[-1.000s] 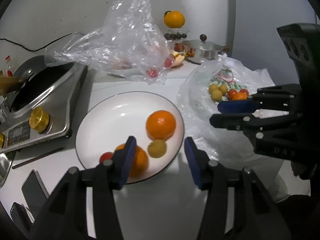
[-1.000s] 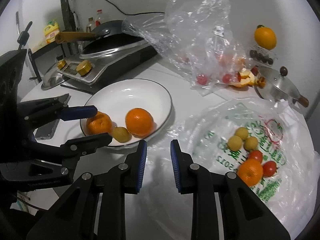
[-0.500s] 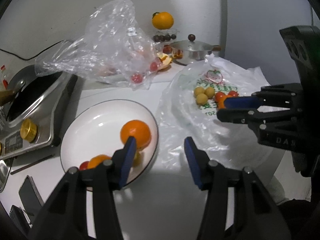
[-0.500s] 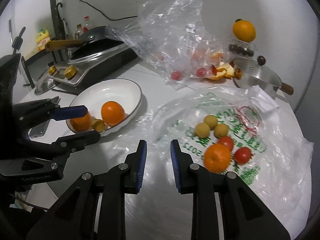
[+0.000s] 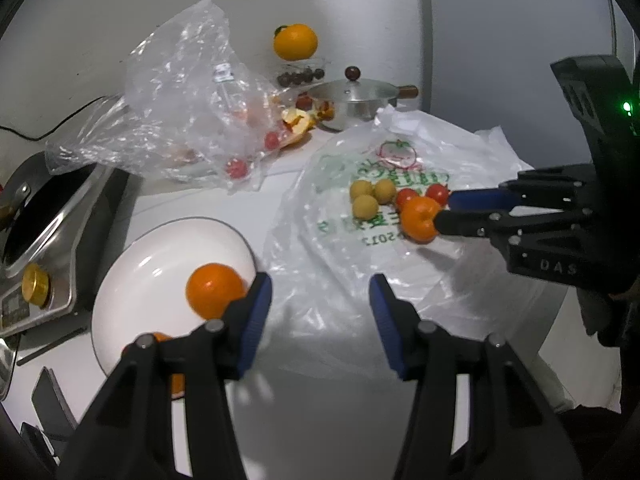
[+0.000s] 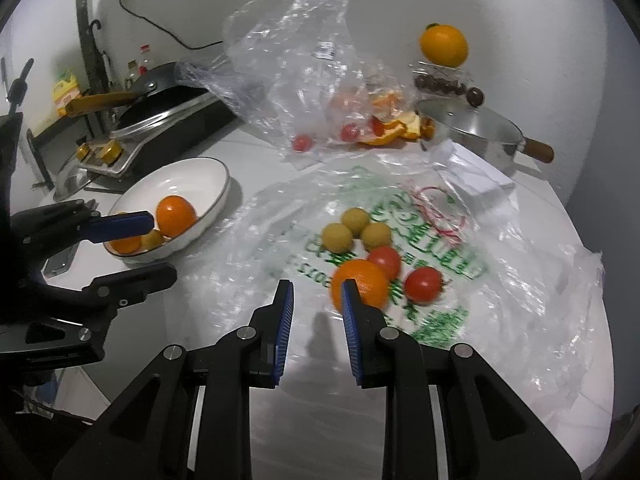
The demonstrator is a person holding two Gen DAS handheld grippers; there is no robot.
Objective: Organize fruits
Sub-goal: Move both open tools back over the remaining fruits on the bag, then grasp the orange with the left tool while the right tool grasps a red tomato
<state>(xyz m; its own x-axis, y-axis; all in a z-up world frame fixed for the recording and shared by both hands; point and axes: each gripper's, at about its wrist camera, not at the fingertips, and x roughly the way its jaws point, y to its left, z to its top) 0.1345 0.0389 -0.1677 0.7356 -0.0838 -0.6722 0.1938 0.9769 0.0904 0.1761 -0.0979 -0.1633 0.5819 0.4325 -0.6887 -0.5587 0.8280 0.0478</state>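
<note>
A white plate [image 5: 132, 280] [image 6: 208, 176] at the left holds two oranges [image 5: 214, 290] [image 6: 176, 216] and a small yellow fruit [image 6: 154, 240]. A flat printed plastic bag [image 6: 440, 248] [image 5: 340, 240] carries an orange [image 6: 366, 282] [image 5: 419, 218], three yellow fruits [image 6: 352, 232] [image 5: 370, 196] and two red tomatoes [image 6: 424, 284] [image 5: 436, 192]. My right gripper [image 6: 316, 300] [image 5: 444, 212] is open and empty, its tips just short of the bag's orange. My left gripper [image 5: 320, 304] [image 6: 140, 248] is open and empty by the plate's near edge.
A crumpled clear bag [image 5: 180, 104] with tomatoes and orange peel lies behind. A steel pot [image 6: 472, 132] stands at the back right, with an orange [image 6: 444, 46] on a clear box behind it. A cooker with a pan [image 6: 152, 120] stands left. A phone [image 5: 52, 396] lies near the left edge.
Both grippers have moved right, away from the plate and towards the printed bag. The right gripper has closed in on the bag's orange and its jaws have opened a little.
</note>
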